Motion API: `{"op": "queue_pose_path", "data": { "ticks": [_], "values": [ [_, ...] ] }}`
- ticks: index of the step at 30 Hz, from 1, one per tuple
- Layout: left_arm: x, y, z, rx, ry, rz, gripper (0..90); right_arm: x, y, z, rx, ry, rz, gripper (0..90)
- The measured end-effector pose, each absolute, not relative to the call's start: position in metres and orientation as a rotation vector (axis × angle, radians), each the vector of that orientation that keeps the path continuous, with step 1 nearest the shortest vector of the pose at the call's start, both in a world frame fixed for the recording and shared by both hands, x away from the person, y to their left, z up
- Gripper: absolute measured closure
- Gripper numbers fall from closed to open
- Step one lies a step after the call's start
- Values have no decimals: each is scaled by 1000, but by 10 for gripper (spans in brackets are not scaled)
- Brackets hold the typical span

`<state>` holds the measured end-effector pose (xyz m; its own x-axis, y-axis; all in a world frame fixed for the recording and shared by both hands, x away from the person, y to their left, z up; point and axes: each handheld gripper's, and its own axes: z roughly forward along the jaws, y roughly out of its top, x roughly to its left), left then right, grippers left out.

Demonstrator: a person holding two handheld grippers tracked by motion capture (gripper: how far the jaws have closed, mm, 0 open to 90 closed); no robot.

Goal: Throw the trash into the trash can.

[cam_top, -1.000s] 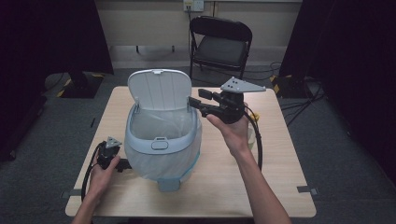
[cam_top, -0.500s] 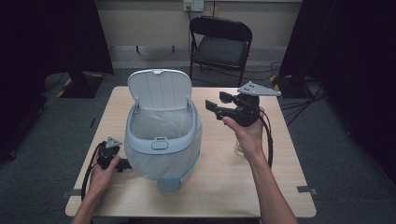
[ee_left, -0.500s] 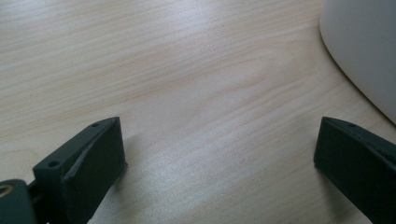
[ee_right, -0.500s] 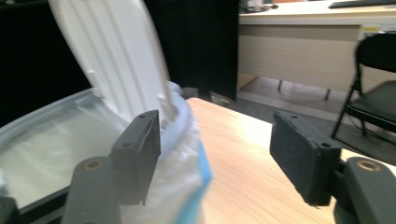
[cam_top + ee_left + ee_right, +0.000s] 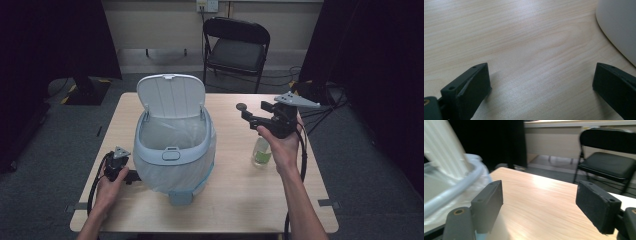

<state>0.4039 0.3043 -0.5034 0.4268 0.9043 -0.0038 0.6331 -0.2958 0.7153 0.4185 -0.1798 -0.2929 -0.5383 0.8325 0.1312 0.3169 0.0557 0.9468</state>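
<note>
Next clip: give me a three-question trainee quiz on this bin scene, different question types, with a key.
1. True or false: the lid of the bin stands open.
2. What stands on the table below the right hand? A) a small bottle B) a mug C) a bowl
3. Fill in: the jaws of the right gripper stand ____ with nothing between them.

Key: 1 true. 2 A, the bottle. 3 open.
</note>
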Motion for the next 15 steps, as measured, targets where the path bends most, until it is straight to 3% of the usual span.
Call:
{"op": "queue_pose_path", "data": {
  "ticks": [4,15],
  "values": [
    [404,304,-503,2039,1292,543,2,419,-196,-296,1186,1850,1454,156],
    [404,304,-503,2039,1290,543,2,419,-217,-327,1258,1887,1408,155]
  ]
}}
